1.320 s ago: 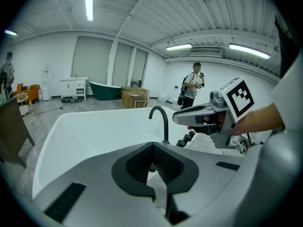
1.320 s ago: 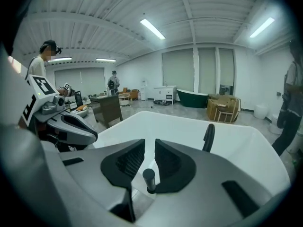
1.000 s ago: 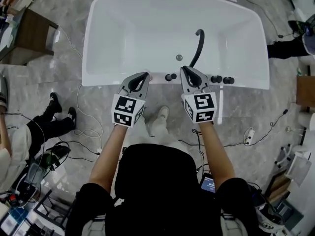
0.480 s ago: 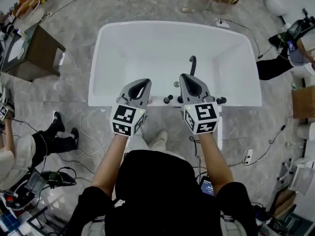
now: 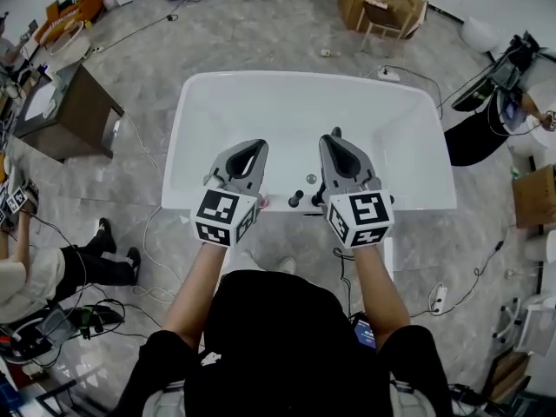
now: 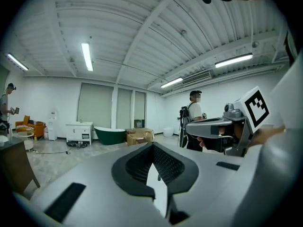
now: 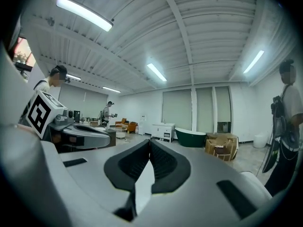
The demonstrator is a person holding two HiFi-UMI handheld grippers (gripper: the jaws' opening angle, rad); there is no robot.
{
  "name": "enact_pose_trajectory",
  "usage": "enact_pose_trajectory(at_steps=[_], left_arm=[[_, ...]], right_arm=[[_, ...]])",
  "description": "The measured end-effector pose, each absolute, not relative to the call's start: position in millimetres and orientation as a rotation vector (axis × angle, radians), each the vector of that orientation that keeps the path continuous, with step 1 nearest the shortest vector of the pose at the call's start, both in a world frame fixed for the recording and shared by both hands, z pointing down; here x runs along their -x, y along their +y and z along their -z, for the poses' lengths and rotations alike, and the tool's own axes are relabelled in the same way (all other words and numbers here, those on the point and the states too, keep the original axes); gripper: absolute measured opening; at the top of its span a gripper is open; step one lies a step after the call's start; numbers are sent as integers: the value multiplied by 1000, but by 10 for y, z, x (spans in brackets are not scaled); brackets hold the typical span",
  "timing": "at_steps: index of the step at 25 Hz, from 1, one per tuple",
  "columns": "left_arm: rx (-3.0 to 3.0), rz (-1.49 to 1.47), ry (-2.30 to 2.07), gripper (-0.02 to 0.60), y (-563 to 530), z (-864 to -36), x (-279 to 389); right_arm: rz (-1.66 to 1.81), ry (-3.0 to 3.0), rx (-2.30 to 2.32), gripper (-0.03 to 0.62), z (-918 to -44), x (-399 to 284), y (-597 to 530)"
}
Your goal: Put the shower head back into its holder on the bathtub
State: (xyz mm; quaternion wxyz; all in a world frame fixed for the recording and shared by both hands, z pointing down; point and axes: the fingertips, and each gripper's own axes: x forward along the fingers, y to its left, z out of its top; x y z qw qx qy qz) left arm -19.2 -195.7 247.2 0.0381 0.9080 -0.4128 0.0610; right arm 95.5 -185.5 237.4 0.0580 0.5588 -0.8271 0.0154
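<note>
The white bathtub (image 5: 217,102) lies below me in the head view. A black curved fitting (image 5: 335,132) rises at its near rim, mostly hidden behind my right gripper; whether it is the shower head I cannot tell. A black knob (image 5: 295,200) stands on the rim between the grippers. My left gripper (image 5: 257,144) and right gripper (image 5: 330,139) are held side by side high above the near rim, both shut with nothing in them. In the left gripper view the left gripper's jaws (image 6: 152,145) meet against the far room, and in the right gripper view so do the right gripper's jaws (image 7: 149,143).
A wooden table (image 5: 78,111) stands left of the tub and cardboard boxes (image 5: 382,3) behind it. Cables (image 5: 148,224) run across the marble floor. One person (image 5: 52,268) sits at the left and another (image 5: 486,120) is at the right. A dark green tub (image 7: 191,137) stands far off.
Both grippers have risen from the tub's near rim, staying side by side. The tub looks smaller and farther below. The black fitting has slipped behind the right gripper.
</note>
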Motion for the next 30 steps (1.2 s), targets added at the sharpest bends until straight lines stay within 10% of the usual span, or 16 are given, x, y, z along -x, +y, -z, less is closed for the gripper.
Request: enact_pose_trajectory(at_steps=[30], left_arm=[[-2829,-89,-1313,14,-1814,-2018,230]], right_arm=[[26,-2548,-1691,23,-2062,-872,-1746]])
